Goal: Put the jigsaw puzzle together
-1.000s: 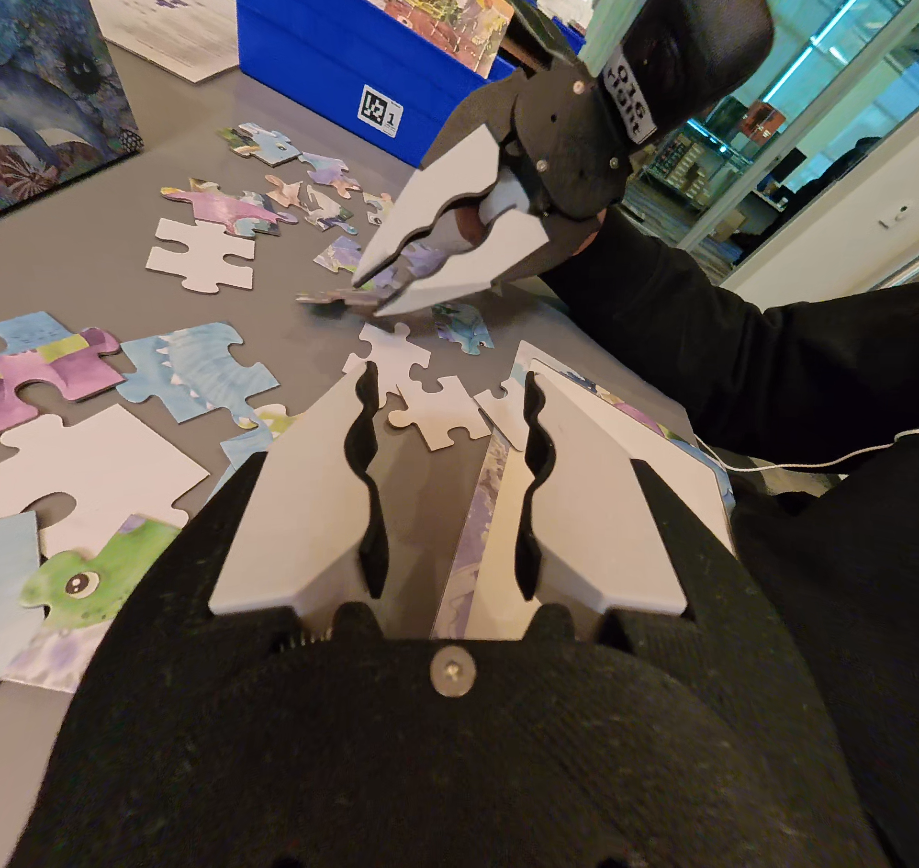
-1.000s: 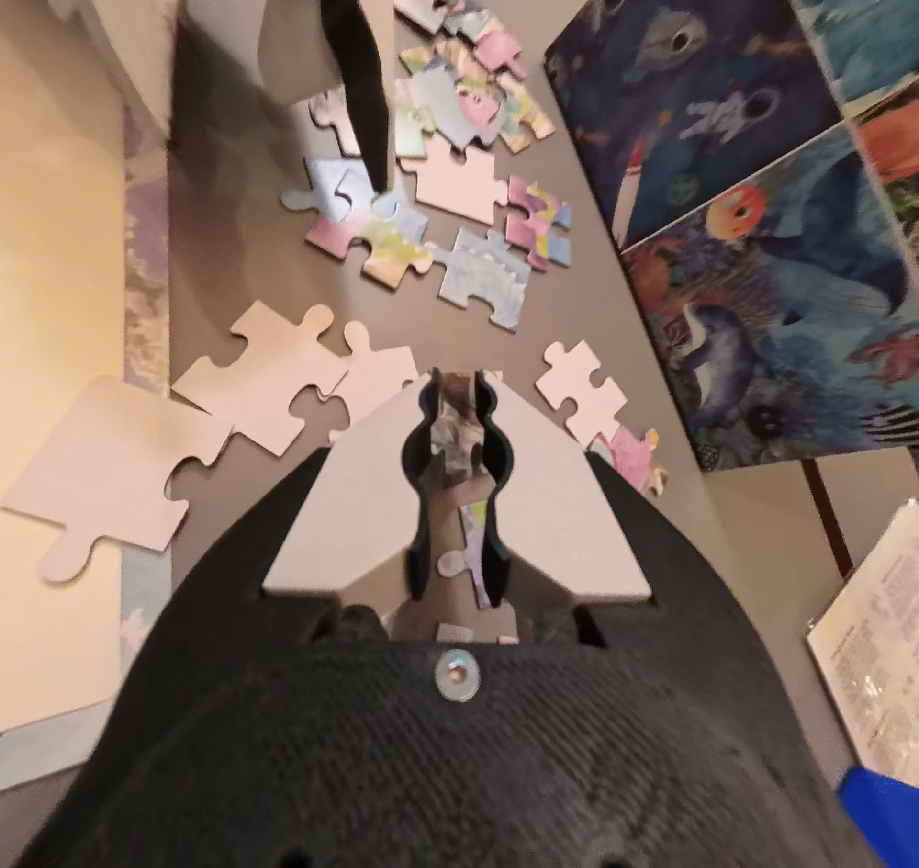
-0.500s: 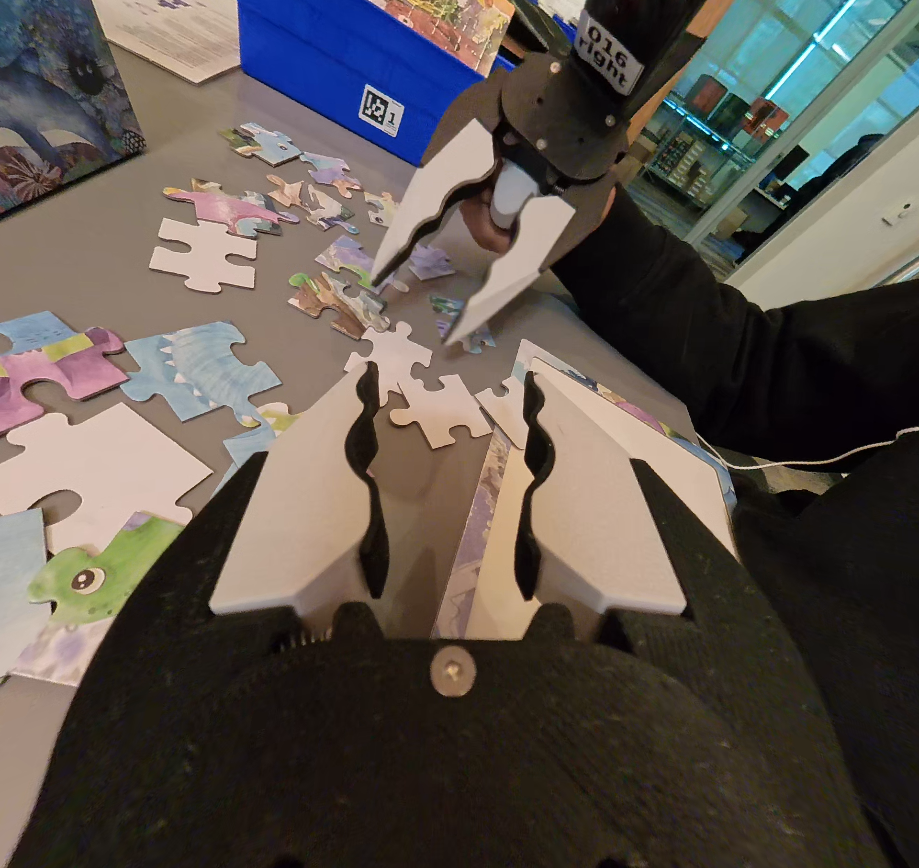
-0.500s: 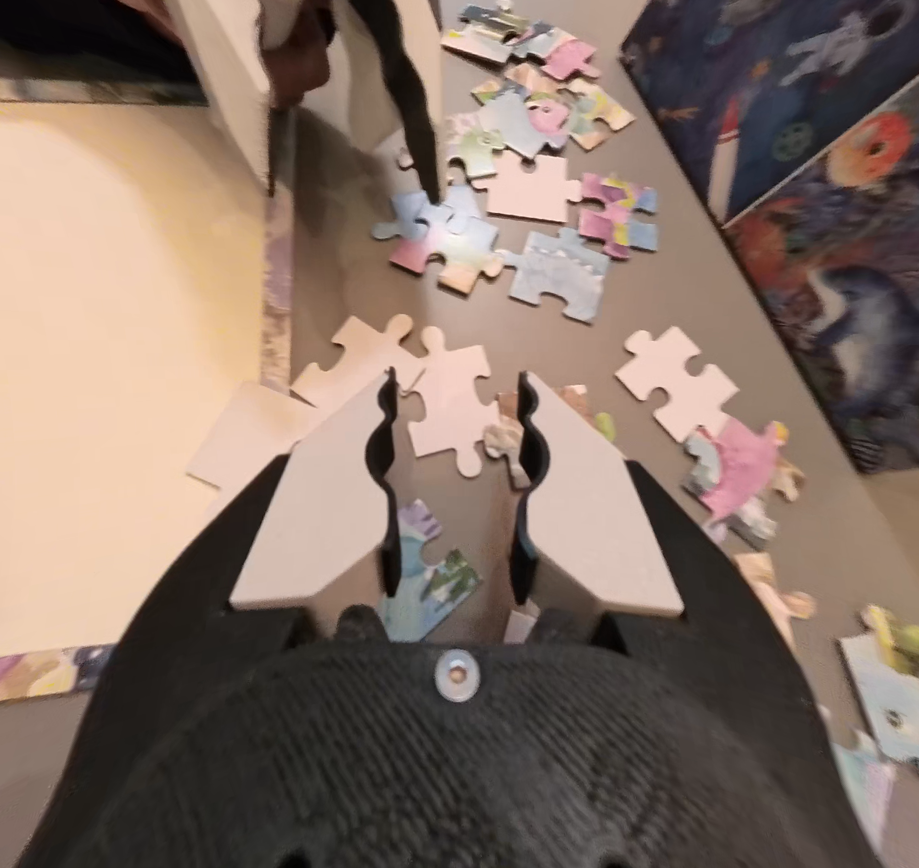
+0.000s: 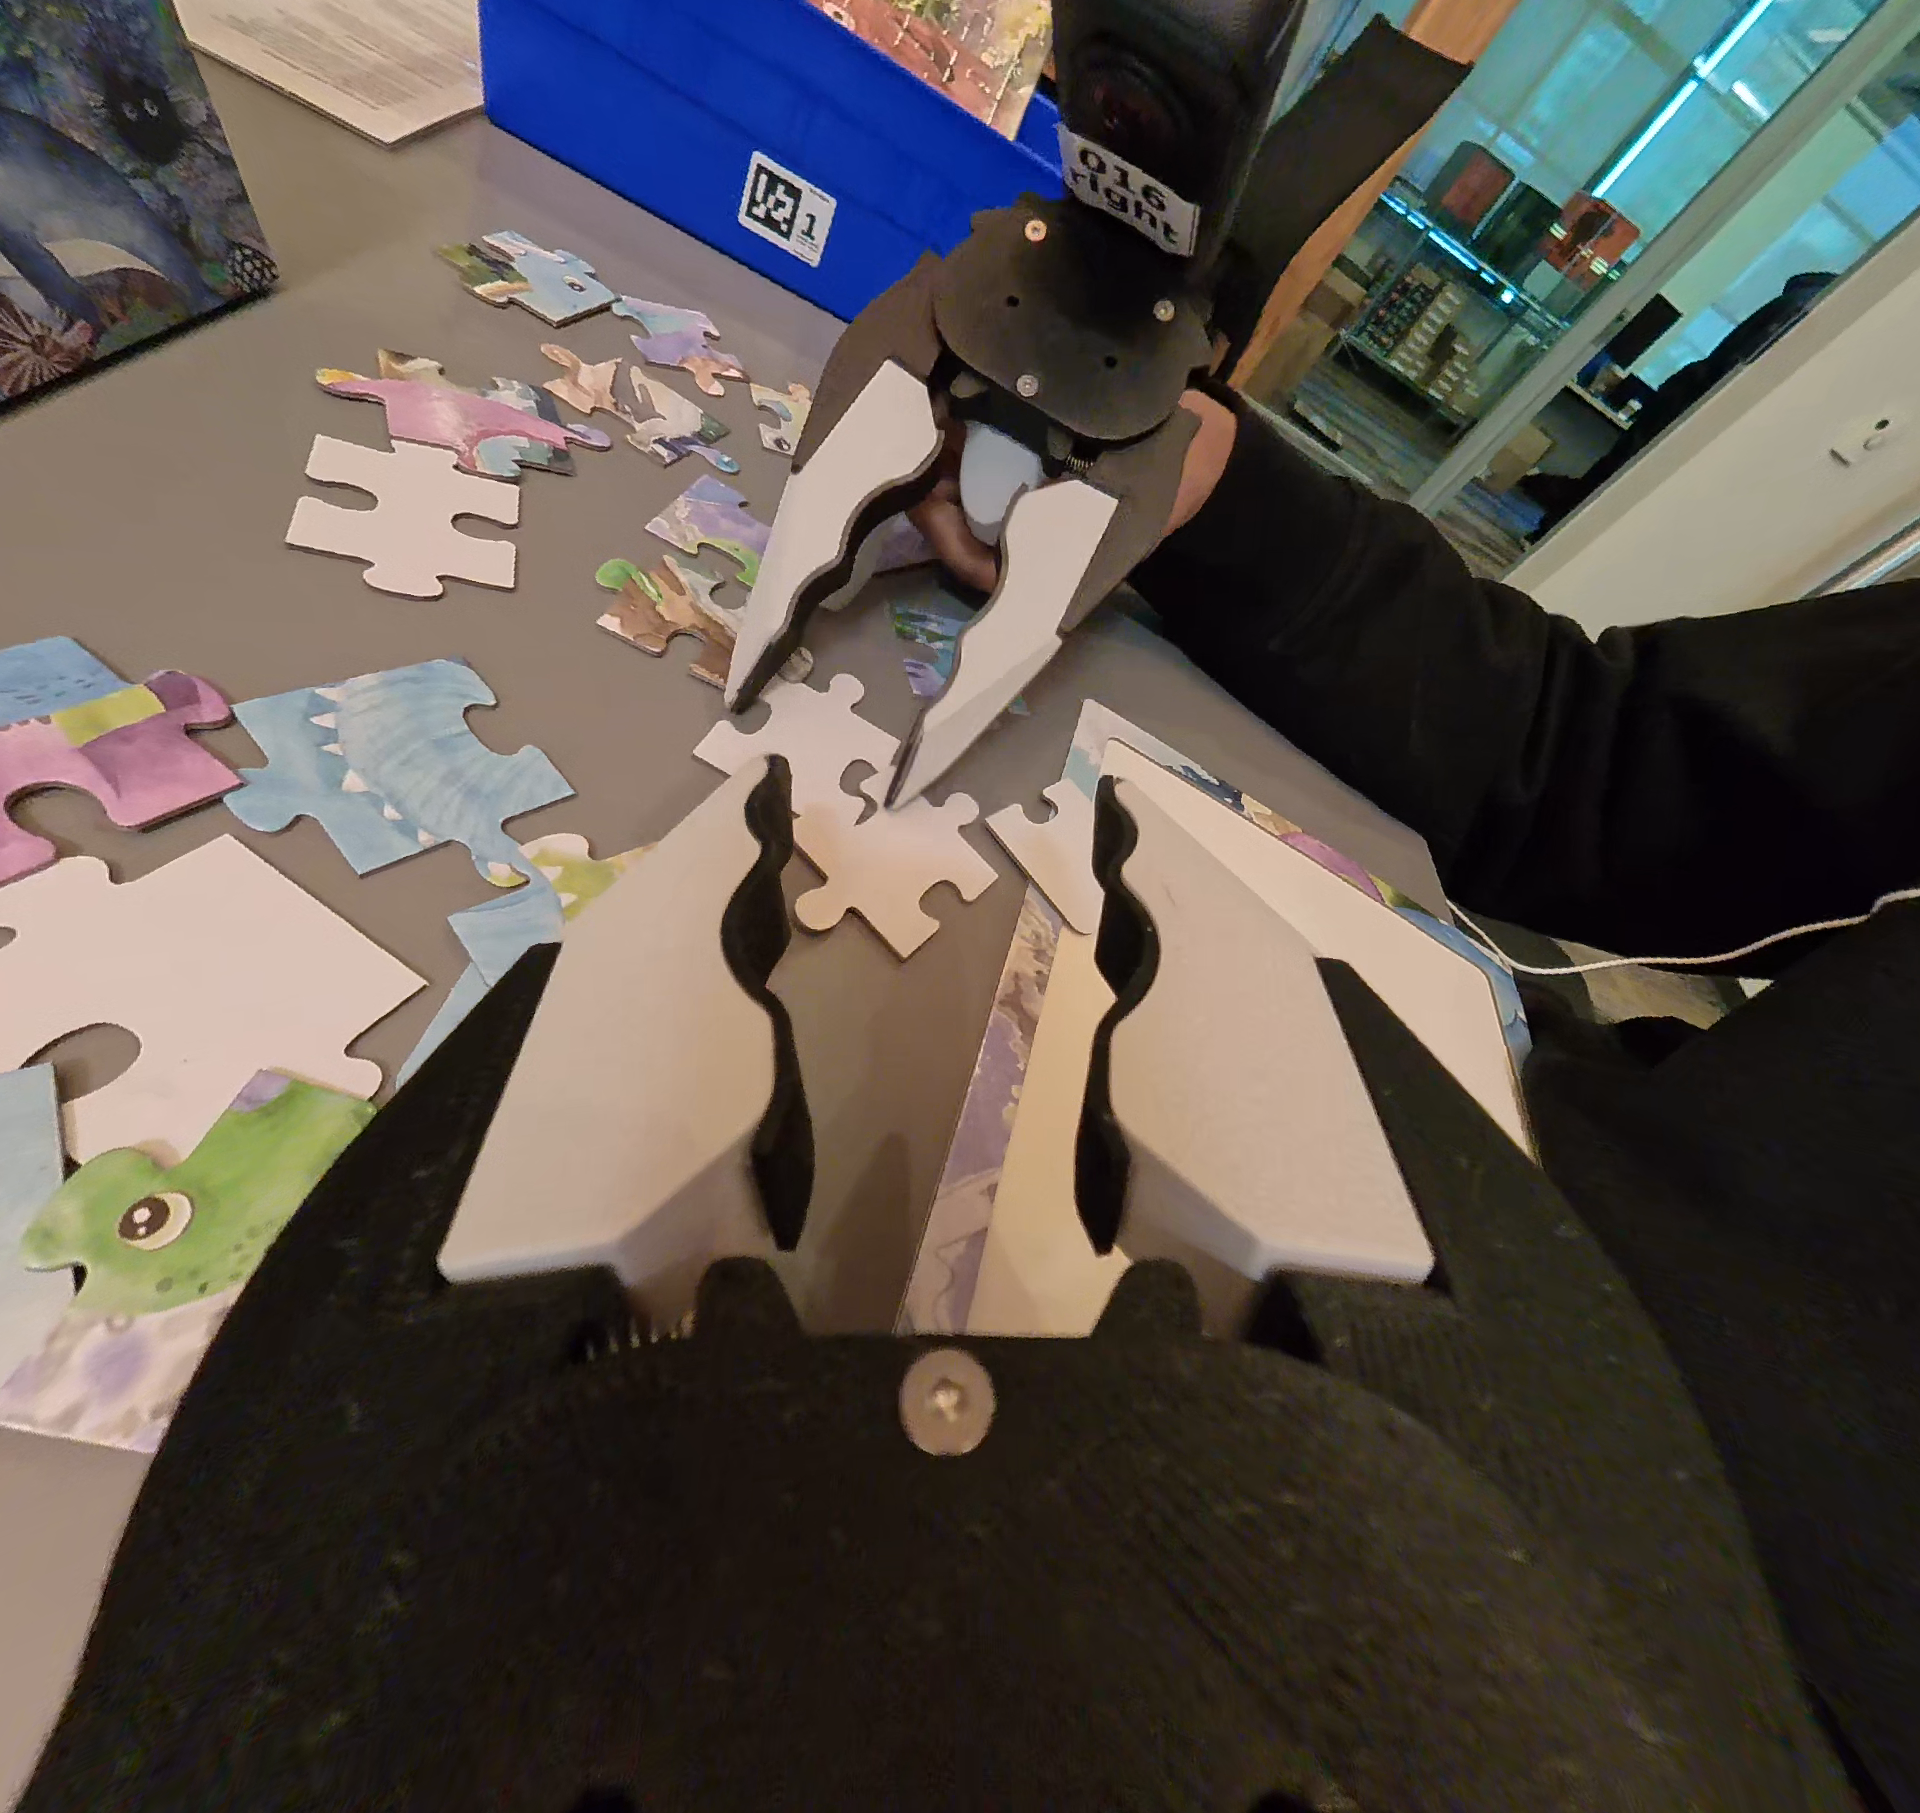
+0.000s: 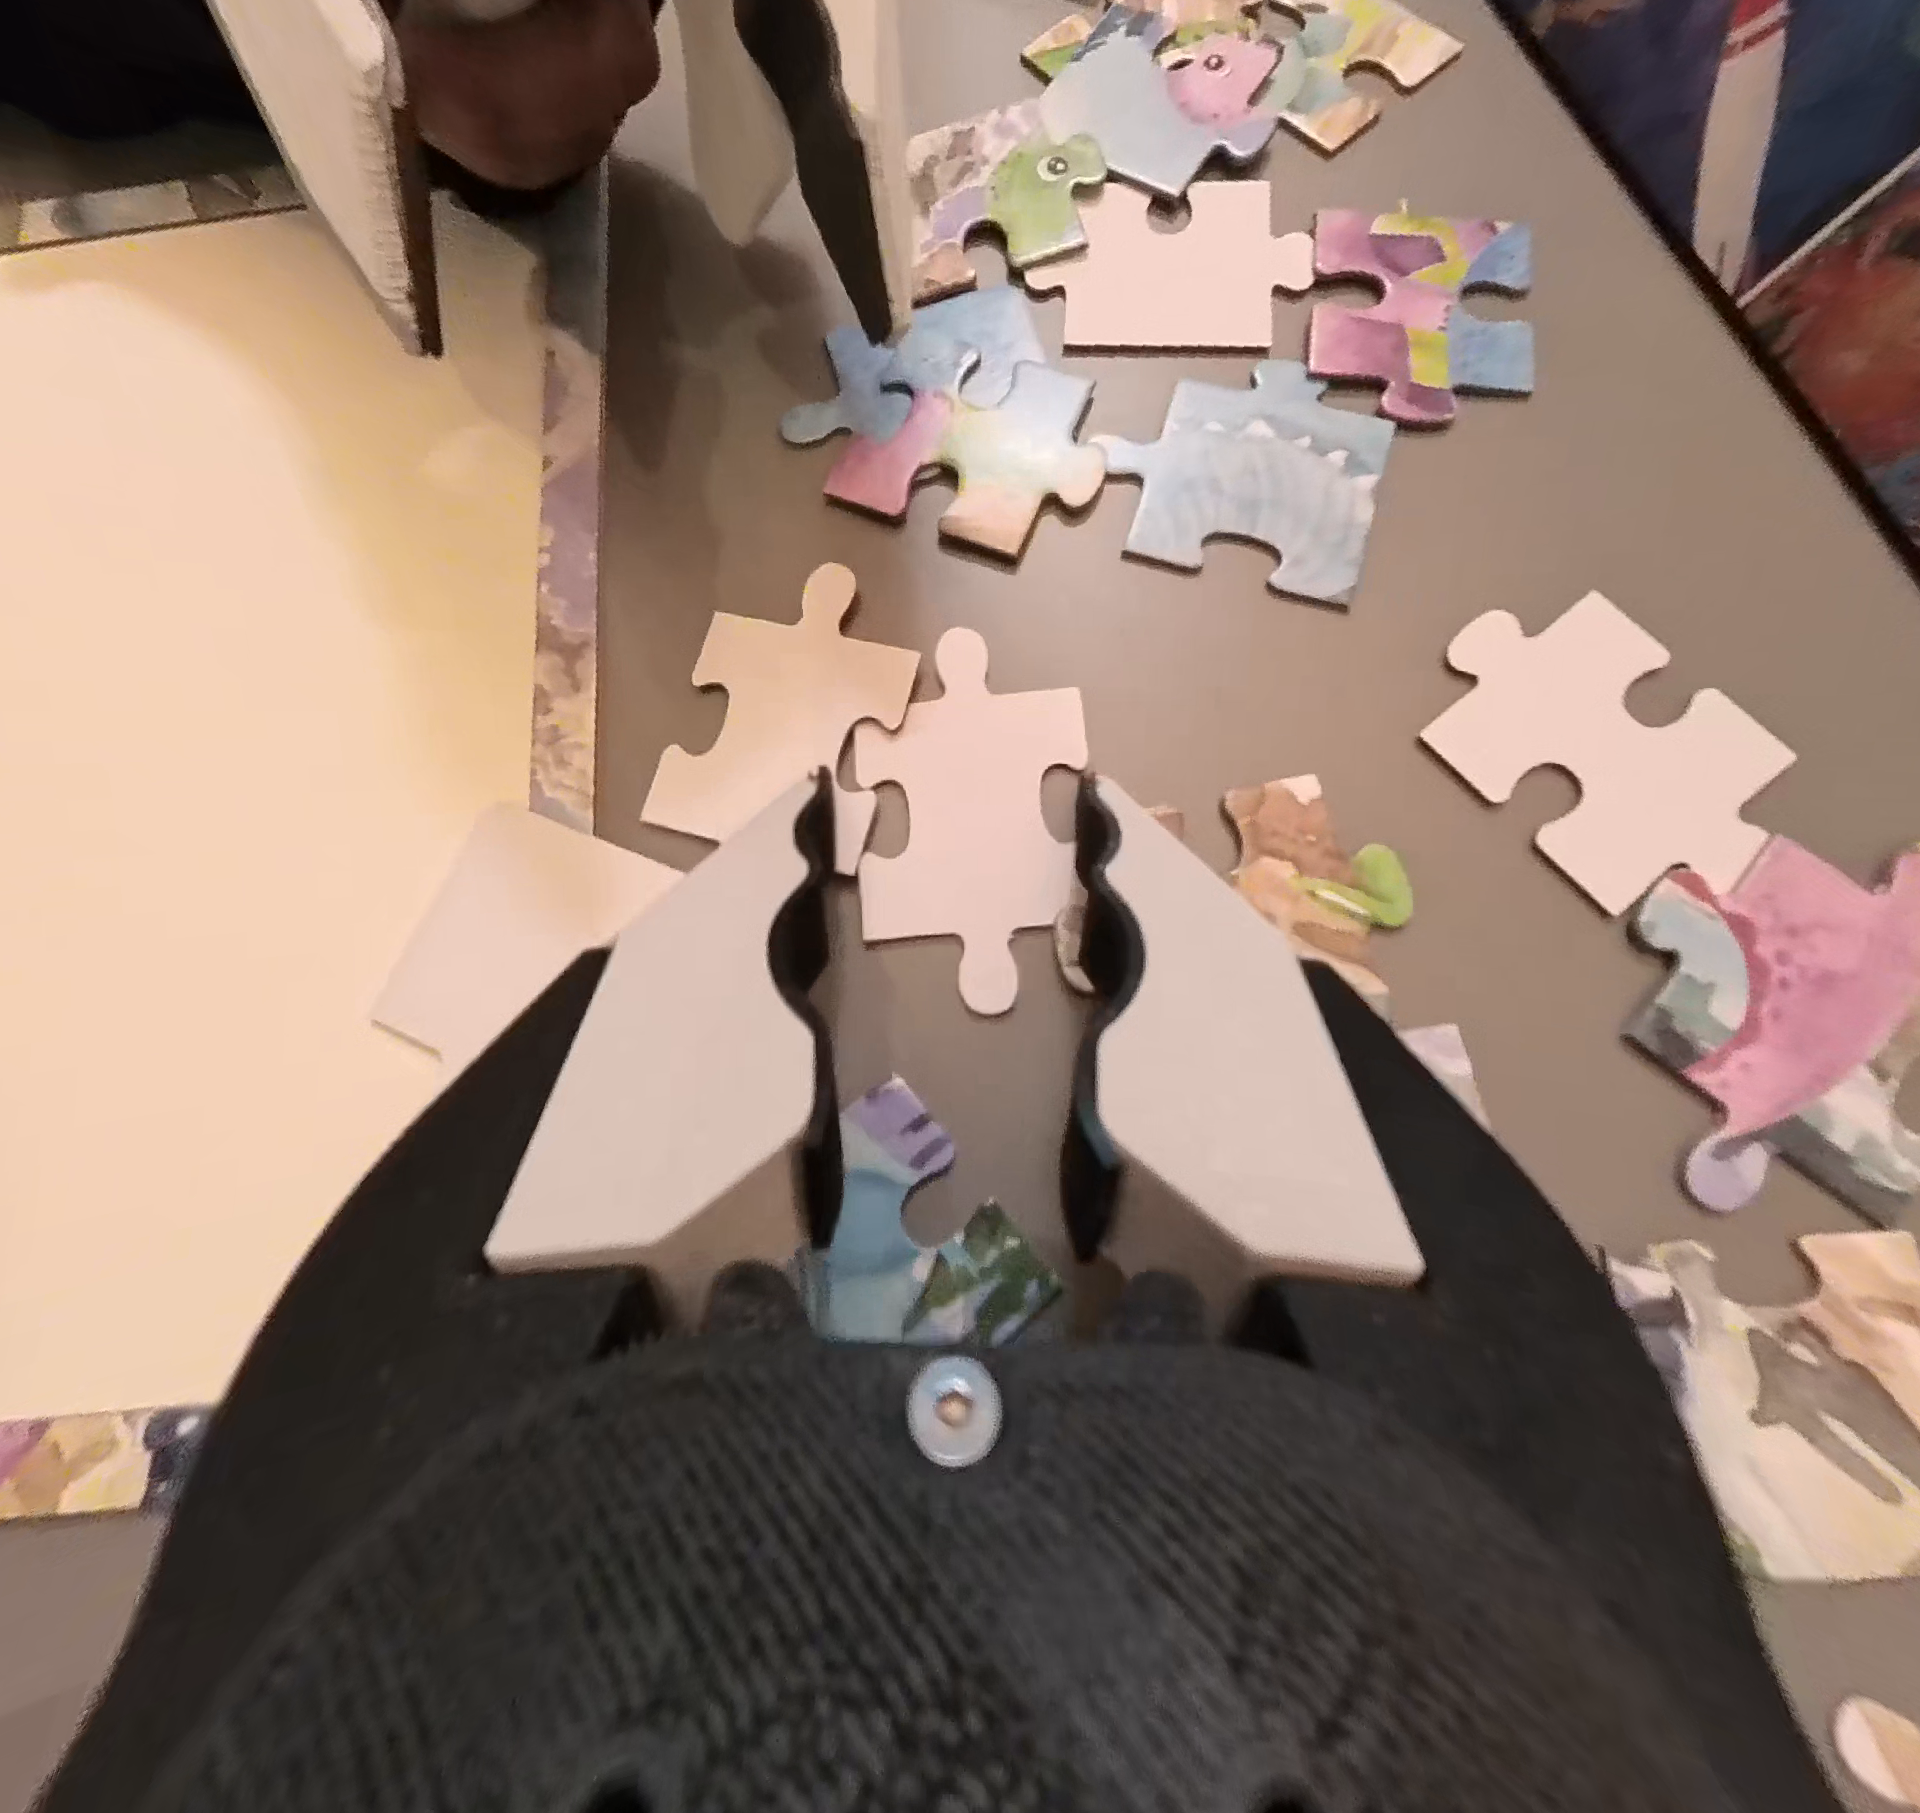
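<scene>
Lying face-down: blank white puzzle piece (image 6: 966,807)

Left gripper (image 5: 935,797): foreground, jaws apart, empty. Right gripper (image 5: 821,745): opposite, jaws apart, tips straddling face-down white piece (image 5: 805,740) on grey worktop (image 5: 187,475). 2nd white piece (image 5: 894,880) just beside it. Blue dino-spine piece (image 5: 395,766) left; pink/purple piece (image 5: 114,745) far left; green dino piece (image 5: 187,1223) lower left. Puzzle board (image 5: 1299,870) right, partly hidden. Blue bin (image 5: 665,90) at rear w/ picture sheet inside.
</scene>
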